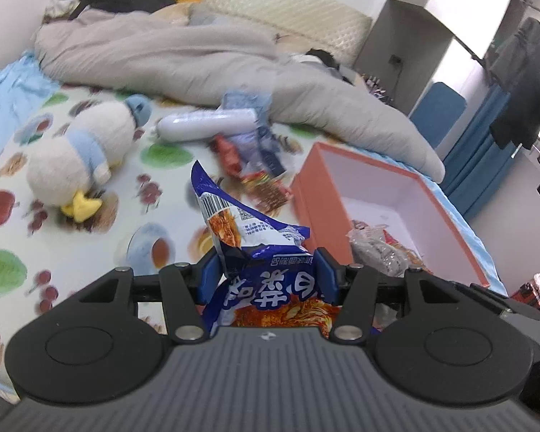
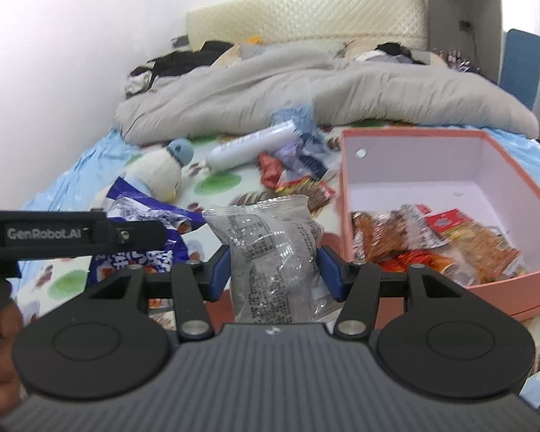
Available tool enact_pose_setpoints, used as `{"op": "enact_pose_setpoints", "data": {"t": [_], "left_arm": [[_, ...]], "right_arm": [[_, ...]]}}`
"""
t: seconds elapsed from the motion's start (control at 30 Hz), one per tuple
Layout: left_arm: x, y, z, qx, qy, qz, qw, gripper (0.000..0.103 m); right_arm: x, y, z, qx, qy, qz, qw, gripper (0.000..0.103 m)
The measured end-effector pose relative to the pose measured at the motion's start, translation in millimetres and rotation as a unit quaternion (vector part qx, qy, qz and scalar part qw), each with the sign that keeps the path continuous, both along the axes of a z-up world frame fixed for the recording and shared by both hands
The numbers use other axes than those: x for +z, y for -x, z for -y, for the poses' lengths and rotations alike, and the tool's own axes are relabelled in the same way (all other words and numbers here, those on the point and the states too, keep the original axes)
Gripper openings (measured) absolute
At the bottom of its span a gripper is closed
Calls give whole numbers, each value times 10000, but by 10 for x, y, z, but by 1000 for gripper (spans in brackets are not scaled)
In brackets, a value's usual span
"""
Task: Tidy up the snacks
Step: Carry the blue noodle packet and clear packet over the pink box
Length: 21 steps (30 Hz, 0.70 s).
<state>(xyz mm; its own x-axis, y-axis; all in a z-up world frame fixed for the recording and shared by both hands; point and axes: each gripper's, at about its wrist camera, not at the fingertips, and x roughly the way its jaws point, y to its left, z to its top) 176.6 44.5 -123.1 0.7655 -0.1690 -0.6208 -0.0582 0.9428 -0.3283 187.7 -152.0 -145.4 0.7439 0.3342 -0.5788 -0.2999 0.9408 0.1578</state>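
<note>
My left gripper [image 1: 268, 270] is shut on a blue snack bag [image 1: 255, 237] with white lettering, held up above the bed. My right gripper [image 2: 274, 268] is shut on a clear packet of dark grey snack [image 2: 270, 252], lifted beside the box. In the right wrist view the blue snack bag [image 2: 140, 230] and the left gripper's black body [image 2: 72, 234] show at the left. The pink box [image 2: 345, 180], white inside, lies open at the right with several red and orange snack packets [image 2: 432, 241] in it. More loose snack packets [image 1: 255, 169] lie on the sheet behind.
A white plush duck [image 1: 79, 158] lies on the fruit-print sheet at the left. A white tube [image 1: 205, 126] rests near a rumpled grey duvet [image 1: 198, 57] across the back. A person's hand [image 2: 0, 352] shows at the lower left. The bed edge drops off past the pink box [image 1: 460, 248].
</note>
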Motion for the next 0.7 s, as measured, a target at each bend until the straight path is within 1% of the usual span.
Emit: {"op": "enact_pose_setpoints", "data": {"t": [0.13, 0.3, 0.5, 0.7], "left_arm": [[94, -21, 161, -157, -2, 119, 9998, 60], [158, -79, 440, -432, -39, 146, 9990, 60], [86, -222, 799, -870, 60, 10, 9962, 60], [87, -485, 1108, -1157, 76, 77, 9932, 60]], "right_arm": [[109, 39, 218, -135, -73, 92, 9998, 56], [132, 75, 444, -326, -119, 154, 9993, 56], [120, 80, 738, -540, -101, 196, 9983, 56], [106, 16, 1068, -918, -54, 258, 9954, 56]]}}
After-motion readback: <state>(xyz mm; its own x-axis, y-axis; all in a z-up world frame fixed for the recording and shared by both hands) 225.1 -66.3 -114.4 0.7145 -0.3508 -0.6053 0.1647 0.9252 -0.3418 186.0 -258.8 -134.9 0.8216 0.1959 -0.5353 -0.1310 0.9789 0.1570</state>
